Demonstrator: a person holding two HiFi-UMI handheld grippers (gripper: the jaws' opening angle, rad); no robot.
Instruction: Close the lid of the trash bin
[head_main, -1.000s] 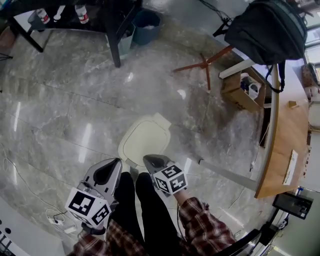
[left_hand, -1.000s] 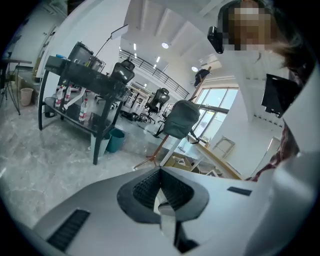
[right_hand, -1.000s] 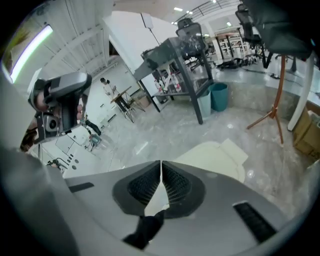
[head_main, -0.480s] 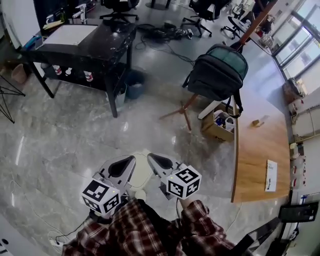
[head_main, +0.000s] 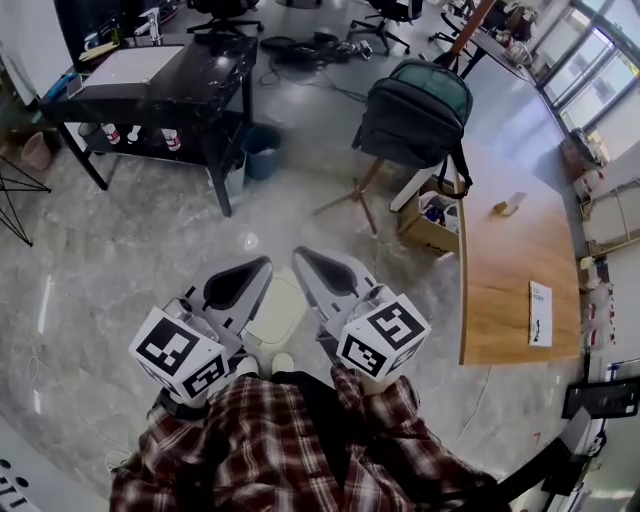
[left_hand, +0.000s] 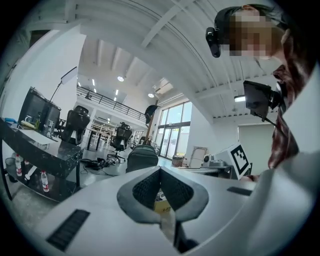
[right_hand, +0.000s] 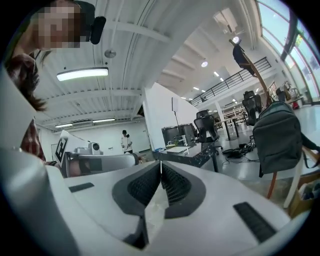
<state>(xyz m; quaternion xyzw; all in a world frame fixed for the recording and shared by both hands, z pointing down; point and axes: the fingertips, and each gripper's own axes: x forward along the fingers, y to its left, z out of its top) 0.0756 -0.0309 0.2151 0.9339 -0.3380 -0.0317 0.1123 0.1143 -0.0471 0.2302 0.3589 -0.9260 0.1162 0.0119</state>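
Head view, inspected from above. The marble floor (head_main: 130, 230) is filling most of the frame. A wooden table (head_main: 505, 290) is running along 3 o'clock, and a black desk (head_main: 190, 80) is standing at 11 o'clock. A backpack (head_main: 415, 115) is hanging on a stand at 1 o'clock, with a cardboard box (head_main: 432, 225) just below it.

The left gripper (head_main: 262, 264) and the right gripper (head_main: 298, 254) are hovering side by side near 6 o'clock, tips pointing towards 12. Each gripper view is showing the jaws pressed together at the tips with nothing between them: left (left_hand: 160, 170), right (right_hand: 160, 163).

The bin (head_main: 268, 330) is standing on the floor between and beneath the grippers, its cream lid (head_main: 280, 298) lying flat. A blue pail (head_main: 262, 150) is sitting by the desk.
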